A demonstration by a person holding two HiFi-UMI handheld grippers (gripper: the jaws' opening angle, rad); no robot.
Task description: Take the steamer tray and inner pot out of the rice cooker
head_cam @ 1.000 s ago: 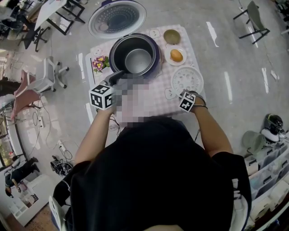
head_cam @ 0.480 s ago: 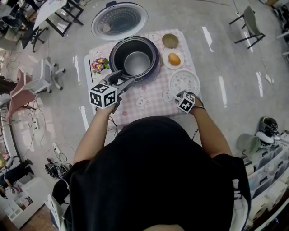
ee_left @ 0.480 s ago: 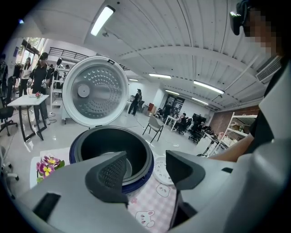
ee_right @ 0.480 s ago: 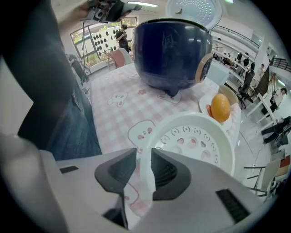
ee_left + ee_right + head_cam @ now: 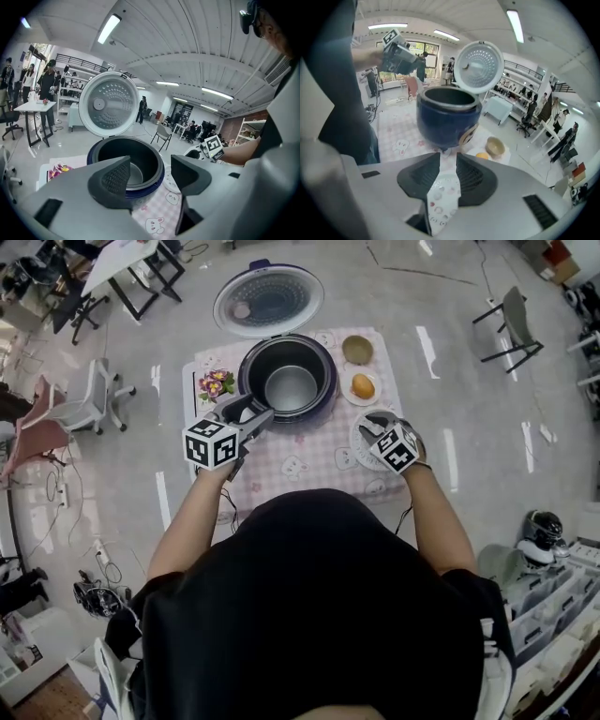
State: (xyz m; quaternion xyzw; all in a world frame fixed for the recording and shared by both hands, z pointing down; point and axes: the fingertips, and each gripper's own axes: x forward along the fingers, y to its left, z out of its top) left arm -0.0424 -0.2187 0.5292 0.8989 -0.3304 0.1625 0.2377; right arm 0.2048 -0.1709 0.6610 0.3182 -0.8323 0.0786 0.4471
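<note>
rice cooker stands open at the far middle of a pink checked surface printed with bunnies, seen from above the person working it. at the far left of the cloth lies a small bunch of pink and yellow flowers. just right of them the left claw hovers near the cooker's near-left rim, released, its two dark pads spread wide with nothing between them but a view of the cooker beyond. the cooker's round lid is swung up and back, its dimpled inner face showing. the inner pot sits down inside the dark blue body, its bare metal floor catching the light. to the cooker's right a small tan bowl rests at the far corner, and just nearer a white plate carries one round orange item. nearer again, the white steamer tray lies flat on the cloth, out of the cooker and apart from it. the right claw hangs over the tray, tilted steeply down; its pads have just been opening and stand a narrow gap apart, the holed tray showing through that gap from below, not pinched. the marker cubes on both claws face the camera overhead.
</note>
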